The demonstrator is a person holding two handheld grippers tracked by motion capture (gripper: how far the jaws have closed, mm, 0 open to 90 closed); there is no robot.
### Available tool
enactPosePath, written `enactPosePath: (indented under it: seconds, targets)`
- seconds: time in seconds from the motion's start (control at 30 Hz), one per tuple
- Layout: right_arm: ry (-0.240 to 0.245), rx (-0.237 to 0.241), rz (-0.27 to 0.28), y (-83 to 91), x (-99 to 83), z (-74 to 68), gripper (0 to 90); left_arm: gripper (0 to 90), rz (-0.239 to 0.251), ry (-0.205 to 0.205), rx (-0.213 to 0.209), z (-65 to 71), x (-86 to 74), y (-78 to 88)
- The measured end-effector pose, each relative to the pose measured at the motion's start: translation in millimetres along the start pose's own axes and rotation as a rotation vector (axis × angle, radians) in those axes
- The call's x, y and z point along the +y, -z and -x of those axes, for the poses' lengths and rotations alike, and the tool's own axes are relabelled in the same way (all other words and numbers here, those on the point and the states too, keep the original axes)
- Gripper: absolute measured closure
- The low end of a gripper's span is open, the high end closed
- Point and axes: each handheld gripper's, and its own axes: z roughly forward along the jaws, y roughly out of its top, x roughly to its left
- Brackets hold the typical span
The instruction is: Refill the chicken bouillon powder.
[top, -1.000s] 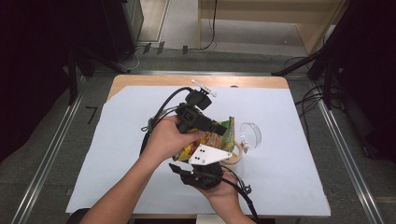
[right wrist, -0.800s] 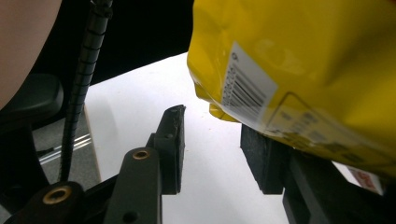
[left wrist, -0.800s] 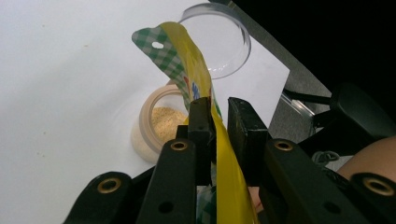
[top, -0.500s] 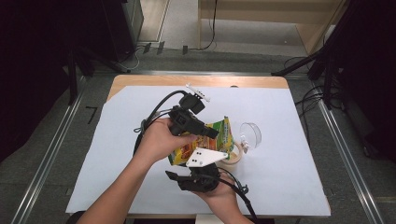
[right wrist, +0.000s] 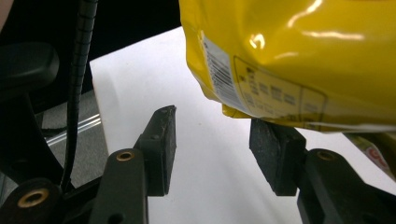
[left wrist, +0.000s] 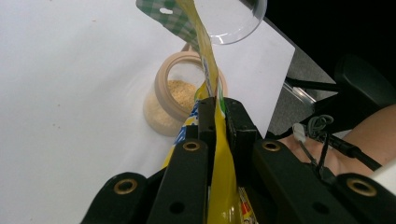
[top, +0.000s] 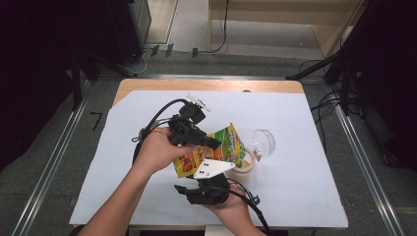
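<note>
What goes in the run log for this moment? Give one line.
left gripper: shut on yellow pouch | right gripper: jaws just opening, nothing between | jar: open, powder inside | lid: on table

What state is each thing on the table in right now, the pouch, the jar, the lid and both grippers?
Yellow pouch: lifted off the table, tilted over the jar.
Jar: open, upright, part-filled with tan granules.
Clear lid: off the jar, lying beside it.
Left gripper: shut on the pouch's edge.
Right gripper: jaws apart and just been opening, gripping nothing, the pouch above them.
</note>
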Motion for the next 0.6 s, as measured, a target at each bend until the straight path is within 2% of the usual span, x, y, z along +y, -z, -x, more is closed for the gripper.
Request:
enactPosePath:
  seconds: [0.2,0.6]
  targets:
    - [-0.002,-0.002,-0.013,-0.8,-3.5,0.3,52.1,88.0,-0.004,-0.018,-0.002,-3.2,-7.4,3.1]
    - [0.004,-0.02,-0.042,-4.9,-8.6,6.8,51.3,87.5,-0.019,-0.004,-0.014,-13.5,-17.5,5.5]
